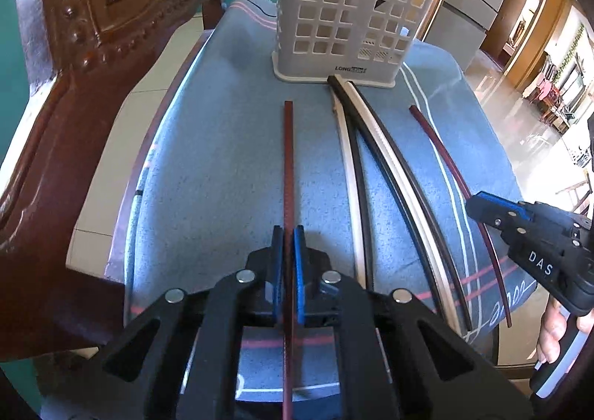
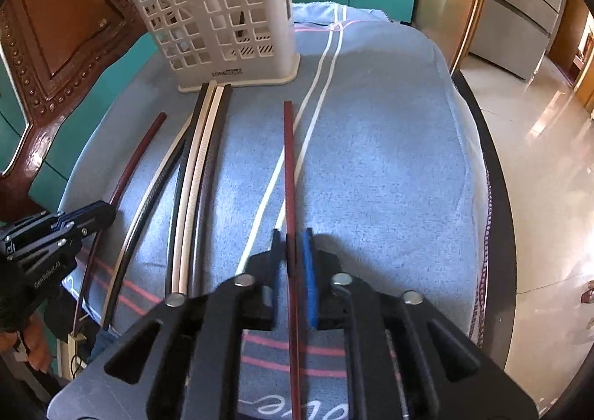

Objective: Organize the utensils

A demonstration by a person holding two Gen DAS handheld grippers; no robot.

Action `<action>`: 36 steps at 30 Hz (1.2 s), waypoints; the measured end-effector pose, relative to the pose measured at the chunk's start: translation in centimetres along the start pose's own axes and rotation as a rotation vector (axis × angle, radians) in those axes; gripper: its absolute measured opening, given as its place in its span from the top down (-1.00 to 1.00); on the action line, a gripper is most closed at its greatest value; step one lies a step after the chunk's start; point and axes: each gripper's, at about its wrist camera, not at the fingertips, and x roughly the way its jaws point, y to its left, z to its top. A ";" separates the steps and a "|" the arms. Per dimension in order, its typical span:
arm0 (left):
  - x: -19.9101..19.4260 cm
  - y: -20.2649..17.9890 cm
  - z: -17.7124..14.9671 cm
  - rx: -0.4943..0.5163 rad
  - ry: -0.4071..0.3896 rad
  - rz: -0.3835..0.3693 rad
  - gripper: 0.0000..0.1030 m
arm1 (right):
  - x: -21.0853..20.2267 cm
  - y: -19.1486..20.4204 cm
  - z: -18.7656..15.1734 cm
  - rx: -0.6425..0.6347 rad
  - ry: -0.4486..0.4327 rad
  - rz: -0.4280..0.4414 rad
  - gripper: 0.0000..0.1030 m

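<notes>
The right gripper (image 2: 293, 253) reaches up from six o'clock, its jaws nearly together around a dark red chopstick (image 2: 289, 167) that runs straight toward twelve o'clock over the blue towel (image 2: 389, 167) covering the table. A white perforated utensil holder (image 2: 222, 19) stands upright at eleven o'clock. A bundle of black and cream chopsticks (image 2: 196, 175) lies from its base down toward seven o'clock. At nine o'clock the left gripper (image 2: 100, 214) sits on a second dark red chopstick (image 2: 137, 156).
</notes>
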 end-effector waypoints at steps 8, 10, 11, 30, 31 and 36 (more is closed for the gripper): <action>0.1 -0.5 0.1 0.019 0.000 0.013 0.82 | 0.8 0.9 0.8 -0.038 -0.025 -0.062 0.43; 0.3 -0.6 0.4 0.027 0.004 0.020 0.80 | 1.2 1.1 1.3 -0.046 -0.029 -0.076 0.34; 0.3 -0.7 0.5 0.031 0.005 0.023 0.79 | 1.3 1.1 1.5 -0.047 -0.031 -0.078 0.32; 0.9 -1.5 1.4 0.065 0.007 0.044 0.71 | 3.8 1.3 4.1 -0.072 -0.034 -0.053 0.87; 0.9 -1.5 1.4 0.065 0.006 0.044 0.71 | 3.6 0.9 3.8 -0.059 -0.028 -0.043 0.87; 0.9 -1.5 1.2 0.063 0.004 0.041 0.71 | 2.6 -0.1 2.3 -0.029 -0.006 -0.017 0.87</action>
